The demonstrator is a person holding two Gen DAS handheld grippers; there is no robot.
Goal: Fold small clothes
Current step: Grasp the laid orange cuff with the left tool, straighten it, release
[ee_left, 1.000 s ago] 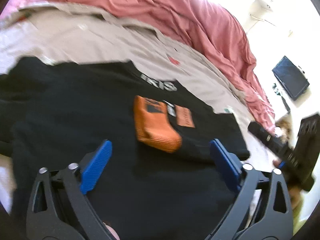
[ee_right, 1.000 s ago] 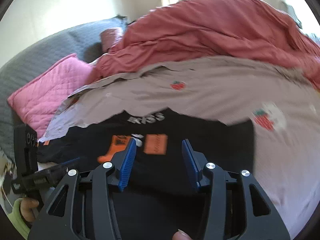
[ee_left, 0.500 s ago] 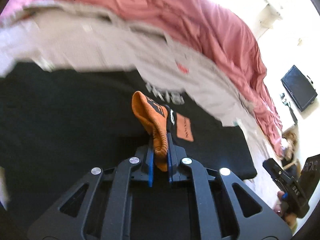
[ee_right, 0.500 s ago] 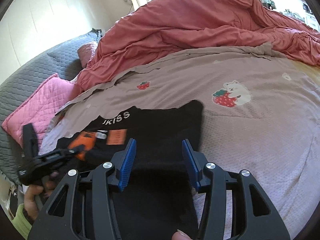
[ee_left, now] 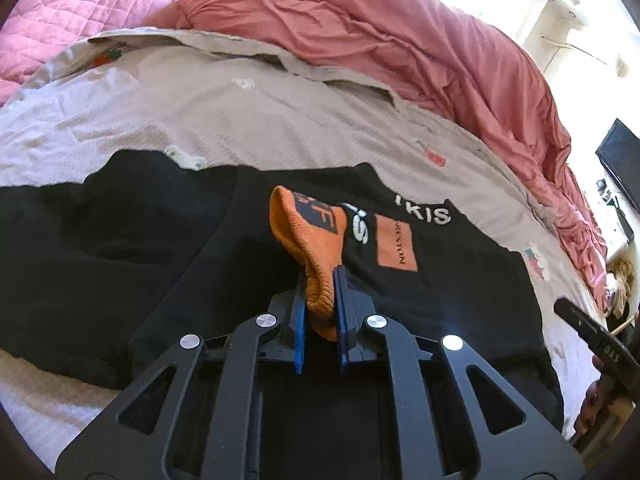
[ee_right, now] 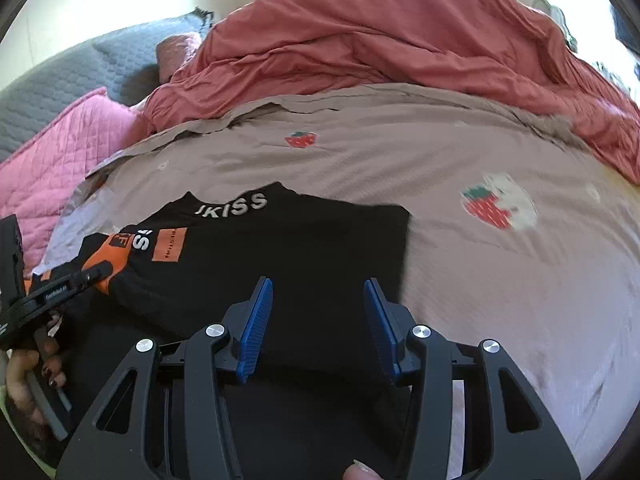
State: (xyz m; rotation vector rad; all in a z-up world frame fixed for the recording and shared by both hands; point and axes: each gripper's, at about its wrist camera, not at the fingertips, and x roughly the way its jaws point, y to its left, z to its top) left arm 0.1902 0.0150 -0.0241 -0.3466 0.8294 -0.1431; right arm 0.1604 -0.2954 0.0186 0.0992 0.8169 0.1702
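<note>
A black garment with white lettering and orange patches lies spread on the bed sheet. My left gripper is shut on its orange ribbed cuff, which stands pinched up off the black cloth. In the right wrist view the same cuff shows at the left, with the left gripper clamped on it and a hand behind. My right gripper hovers open over the garment's near right part, nothing between its blue pads. Its tip shows at the left wrist view's right edge.
The beige sheet with strawberry prints covers the bed. A rumpled red duvet is heaped along the far side. A pink quilted pillow and grey headboard lie at the left. A dark screen stands beyond the bed.
The left jaws went from wide open to shut on the orange cuff and pulled it up off the garment. The right gripper stayed open while shifting over the black cloth.
</note>
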